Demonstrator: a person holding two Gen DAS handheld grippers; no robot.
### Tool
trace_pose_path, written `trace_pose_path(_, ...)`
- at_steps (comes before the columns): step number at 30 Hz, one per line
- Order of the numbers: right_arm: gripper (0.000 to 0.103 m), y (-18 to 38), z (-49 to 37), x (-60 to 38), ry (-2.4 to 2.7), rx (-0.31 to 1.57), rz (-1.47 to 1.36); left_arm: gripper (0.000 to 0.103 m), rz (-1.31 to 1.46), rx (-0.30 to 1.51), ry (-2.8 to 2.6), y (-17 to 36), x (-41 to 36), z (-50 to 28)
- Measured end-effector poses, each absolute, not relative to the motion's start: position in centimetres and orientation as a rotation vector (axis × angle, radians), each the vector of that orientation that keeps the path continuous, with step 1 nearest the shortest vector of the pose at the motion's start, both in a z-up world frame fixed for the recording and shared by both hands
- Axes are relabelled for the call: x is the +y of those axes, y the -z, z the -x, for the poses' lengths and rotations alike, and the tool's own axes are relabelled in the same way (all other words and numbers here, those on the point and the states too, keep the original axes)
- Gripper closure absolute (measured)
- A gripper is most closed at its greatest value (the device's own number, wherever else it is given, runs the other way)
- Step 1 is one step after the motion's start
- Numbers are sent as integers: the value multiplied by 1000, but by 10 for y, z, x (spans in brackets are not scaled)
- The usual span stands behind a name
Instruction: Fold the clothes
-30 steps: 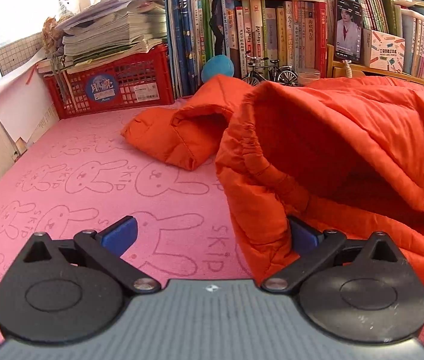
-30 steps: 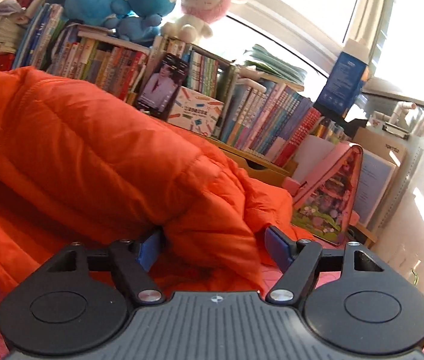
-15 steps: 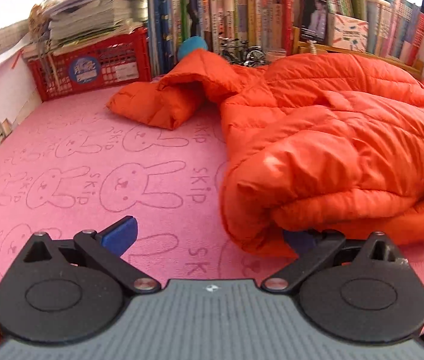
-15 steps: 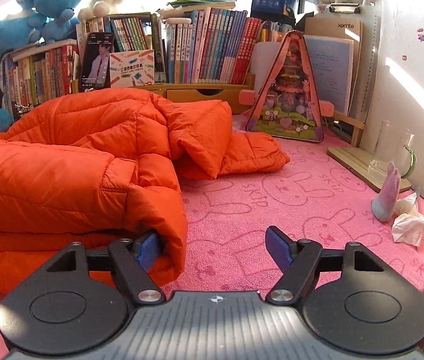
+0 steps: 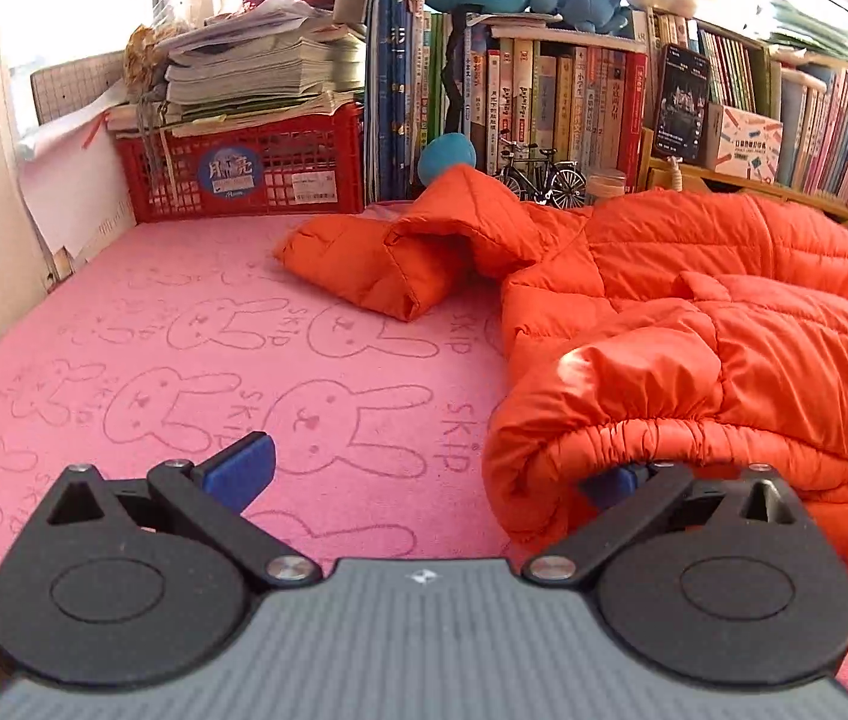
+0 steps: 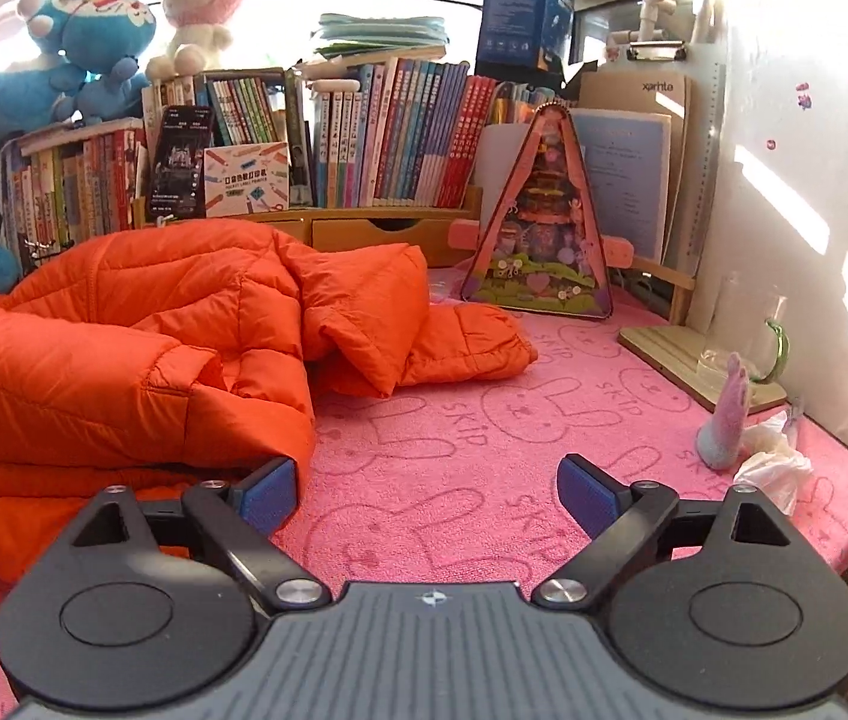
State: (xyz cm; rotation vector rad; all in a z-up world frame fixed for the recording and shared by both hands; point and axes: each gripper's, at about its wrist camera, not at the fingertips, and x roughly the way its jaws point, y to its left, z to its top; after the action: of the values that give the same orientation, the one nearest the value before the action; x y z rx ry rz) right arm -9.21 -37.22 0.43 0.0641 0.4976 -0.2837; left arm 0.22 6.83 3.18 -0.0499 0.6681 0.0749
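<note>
Left tool (image 5: 424, 471): I see it spread wide with nothing pinched between its blue pads; the pad at 4 o'clock is tucked against the near rolled hem of the puffy orange quilted jacket, the other pad sits over bare pink cloth at 8 o'clock.
Right tool (image 6: 427, 489): I read it as wide apart too, gripping nothing; its pad at 8 o'clock lies just beside the jacket's near corner, though I cannot tell if it touches, and the pad at 4 o'clock is over bare cloth.
Puffy orange quilted jacket (image 5: 724, 348): on my left camera it fills the 2 to 4 o'clock side, its lower part folded up over the body so the elastic hem faces me; on my right camera (image 6: 94, 372) it lies from 9 to 11 o'clock.
Sleeves: one sleeve (image 5: 364, 267) reaches out toward 12 o'clock on the left view; the other (image 6: 460, 342) lies flat near centre on the right view.
Tabletop: covered by a pink towel-like cloth with rabbit outlines (image 5: 184, 360), the jacket resting on it.
Red plastic crate (image 5: 244, 171): at 11 o'clock on the left view, stacked papers on top.
Row of upright books (image 6: 400, 132): at 12 o'clock behind the jacket on the right view.
Pink triangular toy house (image 6: 544, 228): at 1 o'clock, well apart from the jacket.
</note>
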Motion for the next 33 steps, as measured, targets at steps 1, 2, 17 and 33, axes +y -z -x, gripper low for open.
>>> trace_pose_path(1, 11, -7, 96, -375, 257, 498, -86, 0, 65, 679, -66, -35, 73, 2)
trace_pose_path(2, 11, -10, 99, -379, 230, 499, -108, 0, 66, 691, -62, -37, 76, 5)
trace_pose_path(17, 50, -53, 38, -340, -203, 510, -212, 0, -16, 567, 86, -81, 48, -16)
trace_pose_path(33, 43, -13, 89, -313, -197, 617, -96, 0, -111, 819, 18, 15, 43, -24)
